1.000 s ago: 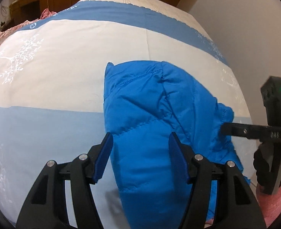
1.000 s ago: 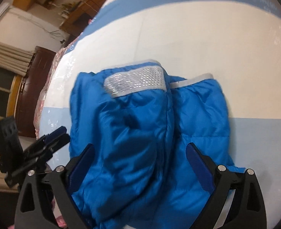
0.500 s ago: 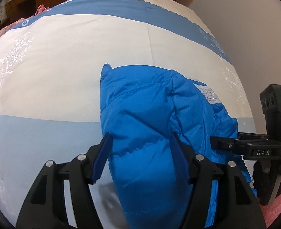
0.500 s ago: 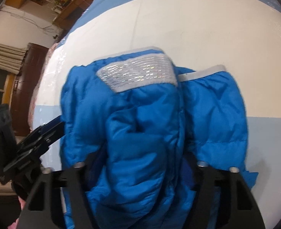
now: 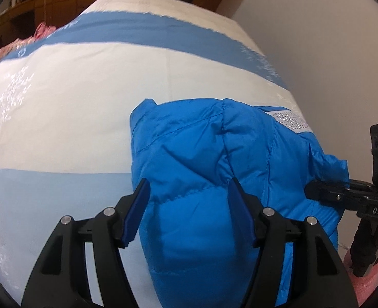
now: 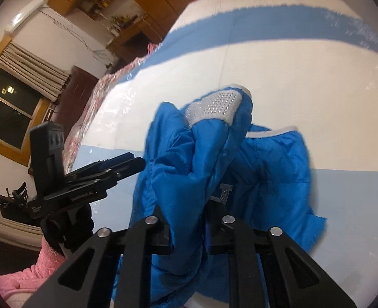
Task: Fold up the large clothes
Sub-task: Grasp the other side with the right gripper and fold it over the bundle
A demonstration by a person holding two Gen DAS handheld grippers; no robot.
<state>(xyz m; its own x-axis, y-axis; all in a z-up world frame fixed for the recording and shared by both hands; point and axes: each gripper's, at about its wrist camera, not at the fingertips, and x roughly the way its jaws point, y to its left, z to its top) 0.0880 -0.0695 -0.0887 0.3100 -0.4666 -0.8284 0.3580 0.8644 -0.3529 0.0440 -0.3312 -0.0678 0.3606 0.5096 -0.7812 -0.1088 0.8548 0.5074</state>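
Observation:
A bright blue puffer jacket (image 5: 214, 169) lies folded on the bed, with a silver dotted patch (image 5: 290, 120) at its far right. My left gripper (image 5: 189, 205) is open, its blue-padded fingers astride the jacket's near end. My right gripper (image 6: 189, 220) is shut on a fold of the jacket (image 6: 189, 154) and lifts it off the bed; the silver patch (image 6: 214, 107) sits atop the raised fold. The right gripper also shows at the right edge of the left wrist view (image 5: 325, 187), and the left gripper at the left of the right wrist view (image 6: 127, 164).
The bed (image 5: 86, 97) has a cover with white, light blue and darker blue bands. A pink floral quilt (image 6: 94, 107) lies along its far side. A plain wall (image 5: 317, 38) runs along the bed's right. Wooden cabinets (image 6: 142, 2) and a window (image 6: 12, 107) stand beyond.
My right gripper has shut on the jacket and pulled a fold of it up off the bed. My left gripper has stayed open over the near end.

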